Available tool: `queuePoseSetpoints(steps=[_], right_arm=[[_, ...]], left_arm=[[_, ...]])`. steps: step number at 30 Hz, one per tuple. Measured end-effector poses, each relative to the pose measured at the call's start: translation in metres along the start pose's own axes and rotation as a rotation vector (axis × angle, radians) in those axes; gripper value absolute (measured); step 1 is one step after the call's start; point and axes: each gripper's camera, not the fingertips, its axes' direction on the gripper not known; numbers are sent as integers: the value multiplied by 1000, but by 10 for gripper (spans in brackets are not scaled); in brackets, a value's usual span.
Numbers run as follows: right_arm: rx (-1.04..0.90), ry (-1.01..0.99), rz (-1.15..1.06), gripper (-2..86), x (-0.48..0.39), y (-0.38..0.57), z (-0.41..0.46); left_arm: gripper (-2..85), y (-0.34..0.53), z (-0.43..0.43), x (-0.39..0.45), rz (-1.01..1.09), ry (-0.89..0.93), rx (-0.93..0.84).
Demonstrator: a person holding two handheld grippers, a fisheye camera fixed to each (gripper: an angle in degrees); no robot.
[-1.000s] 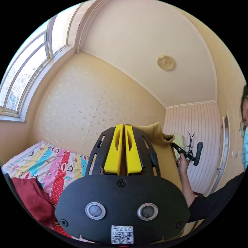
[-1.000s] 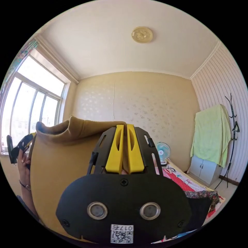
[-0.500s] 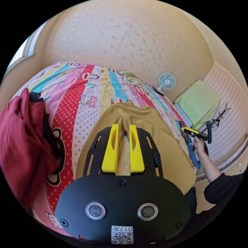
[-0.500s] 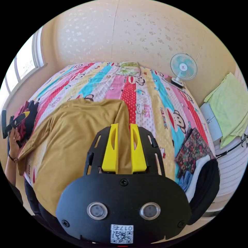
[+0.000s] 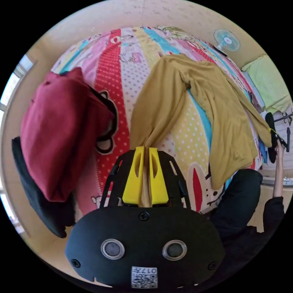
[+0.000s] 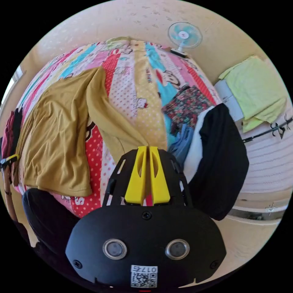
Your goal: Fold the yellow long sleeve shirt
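Note:
The yellow long sleeve shirt (image 5: 219,103) lies spread on the striped cartoon bedsheet (image 5: 116,52), its hem hanging over the bed's near edge. My left gripper (image 5: 146,149) is shut on the end of one sleeve (image 5: 158,100), which runs from the jaws up to the shoulder. In the right gripper view, my right gripper (image 6: 146,148) is shut on the end of the other sleeve (image 6: 106,119), beside the shirt's body (image 6: 55,131). The right gripper (image 5: 276,139) also appears in a hand at the right rim of the left gripper view. The left gripper (image 6: 7,160) appears at the far left.
A dark red garment (image 5: 61,128) on a black one (image 5: 39,198) lies left of the shirt. A floral cloth (image 6: 187,105), blue cloth (image 6: 181,146) and black garment (image 6: 219,161) lie to its right. A fan (image 6: 184,32) and green-draped cabinet (image 6: 256,88) stand beyond. The person's dark clothing (image 6: 45,219) is at the bed edge.
A second ago both grippers held the shirt up in the air. Half a second ago it lay on the bed with both jaws open. Now each gripper has shut on a sleeve end.

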Motion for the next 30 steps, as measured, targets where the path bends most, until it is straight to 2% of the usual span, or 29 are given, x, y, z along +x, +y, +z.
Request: queuePoseSetpoints(steps=[2, 4, 6, 8, 9, 12, 13, 14, 15, 17, 19, 21, 25, 30], right_arm=[[42, -22, 64, 60, 18, -4, -31], [124, -104, 47, 105, 15, 13, -64], [148, -228, 12, 114, 4, 31, -72], [99, -363, -8, 113, -5, 45, -59], [21, -436, 8, 116, -9, 50, -41], [-180, -680, 84, 120, -16, 62, -1], [-128, -641, 114, 115, -13, 66, -11], [-132, -615, 108, 100, -13, 65, -18], [-174, -624, 73, 70, -13, 54, -29], [-194, -696, 71, 50, -2, 35, -55], [-82, -836, 68, 40, 28, 9, -118], [-16, -906, 58, 36, 53, -7, -170], [57, -923, -13, 32, 91, -14, -267], [-33, -907, -50, 32, 106, 17, -293]], left_arm=[[41, 11, -55, -29, -139, 58, 162], [52, 27, -73, -34, -187, 181, 224], [79, 42, -71, -23, -194, 310, 235], [117, 53, -42, 3, -156, 533, 182], [123, 54, -32, 11, -140, 586, 154], [129, 53, 25, 49, -122, 774, -81], [122, 54, 35, 54, -157, 763, -110], [105, 55, 30, 46, -223, 702, -102], [86, 52, 28, 42, -230, 717, -121], [43, 37, 12, 25, -200, 985, -145], [38, 30, -23, 5, -212, 1109, -57], [36, 25, -69, -7, -162, 1098, -9], [36, 43, -160, -21, -56, 1050, 94], [37, 93, -179, -28, -64, 1007, 78]])
